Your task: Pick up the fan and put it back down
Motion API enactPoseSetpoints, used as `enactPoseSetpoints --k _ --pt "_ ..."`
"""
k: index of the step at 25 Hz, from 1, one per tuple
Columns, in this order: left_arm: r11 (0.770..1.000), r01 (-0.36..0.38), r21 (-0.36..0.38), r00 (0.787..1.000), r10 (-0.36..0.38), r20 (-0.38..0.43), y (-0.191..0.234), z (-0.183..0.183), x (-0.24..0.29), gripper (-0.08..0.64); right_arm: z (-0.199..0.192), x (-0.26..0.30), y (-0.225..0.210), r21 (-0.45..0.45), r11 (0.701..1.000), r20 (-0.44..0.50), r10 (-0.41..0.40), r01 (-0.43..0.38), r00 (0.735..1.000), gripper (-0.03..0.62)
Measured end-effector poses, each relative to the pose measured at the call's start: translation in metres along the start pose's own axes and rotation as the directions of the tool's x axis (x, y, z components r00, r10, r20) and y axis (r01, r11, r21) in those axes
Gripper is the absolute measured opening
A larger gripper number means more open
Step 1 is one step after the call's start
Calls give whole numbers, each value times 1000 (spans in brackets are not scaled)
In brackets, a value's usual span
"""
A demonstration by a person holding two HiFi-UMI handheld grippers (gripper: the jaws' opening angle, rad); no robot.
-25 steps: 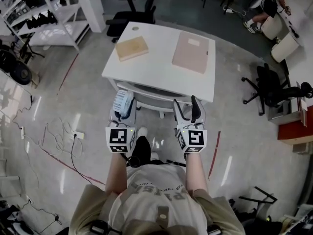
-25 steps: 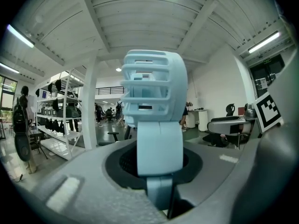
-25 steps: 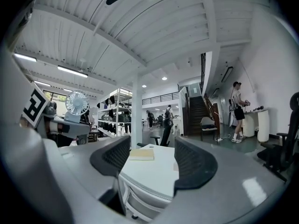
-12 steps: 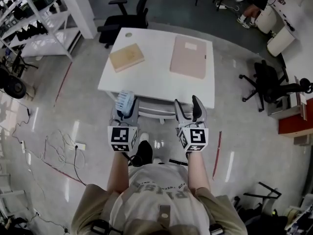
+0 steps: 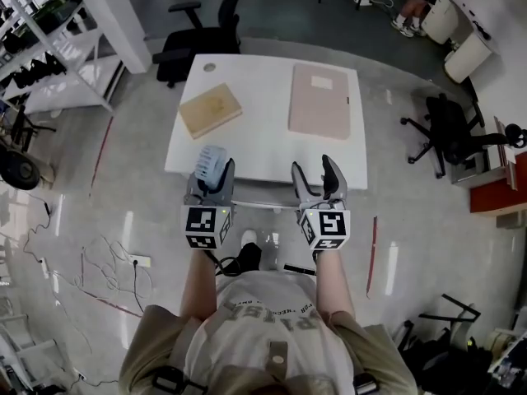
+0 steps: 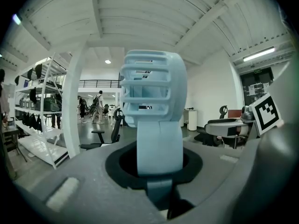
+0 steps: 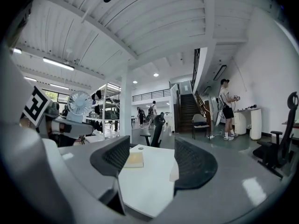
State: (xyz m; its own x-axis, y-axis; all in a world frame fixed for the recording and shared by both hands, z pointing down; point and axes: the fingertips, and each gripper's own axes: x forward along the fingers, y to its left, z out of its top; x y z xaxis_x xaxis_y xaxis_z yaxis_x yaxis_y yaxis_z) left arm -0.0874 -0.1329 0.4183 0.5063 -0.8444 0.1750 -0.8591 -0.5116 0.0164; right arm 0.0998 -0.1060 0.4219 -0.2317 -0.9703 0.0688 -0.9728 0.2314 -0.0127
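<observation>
A small light-blue fan (image 5: 209,164) stands upright between the jaws of my left gripper (image 5: 212,178), which is shut on its stem. In the left gripper view the fan (image 6: 154,101) fills the middle, its grille above the left gripper (image 6: 156,169). My right gripper (image 5: 316,176) is open and holds nothing. Both grippers hover at the near edge of the white table (image 5: 263,151). In the right gripper view the table (image 7: 149,185) lies between the spread jaws of the right gripper (image 7: 154,164), and the fan (image 7: 79,102) shows at the left.
On the table lie a tan flat box (image 5: 210,110) and a pink folder (image 5: 321,100). A black office chair (image 5: 193,35) stands behind the table and another (image 5: 453,134) to the right. White shelving (image 5: 58,48) is at the left, with cables (image 5: 107,253) on the floor.
Both grippers have moved forward from over the floor to the table's near edge, with the fan still held in the left one. The jaws look unchanged.
</observation>
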Motion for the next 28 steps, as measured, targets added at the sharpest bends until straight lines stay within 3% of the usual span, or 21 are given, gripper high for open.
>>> enactPoseSetpoints --k 13,28 --pt "996 86 16 996 -86 5 49 11 56 91 16 58 2 10 997 39 -72 72 997 275" --pt "994 109 -20 993 -110 -38 46 -1 104 91 11 84 -25 -19 996 -4 -88 87 996 275"
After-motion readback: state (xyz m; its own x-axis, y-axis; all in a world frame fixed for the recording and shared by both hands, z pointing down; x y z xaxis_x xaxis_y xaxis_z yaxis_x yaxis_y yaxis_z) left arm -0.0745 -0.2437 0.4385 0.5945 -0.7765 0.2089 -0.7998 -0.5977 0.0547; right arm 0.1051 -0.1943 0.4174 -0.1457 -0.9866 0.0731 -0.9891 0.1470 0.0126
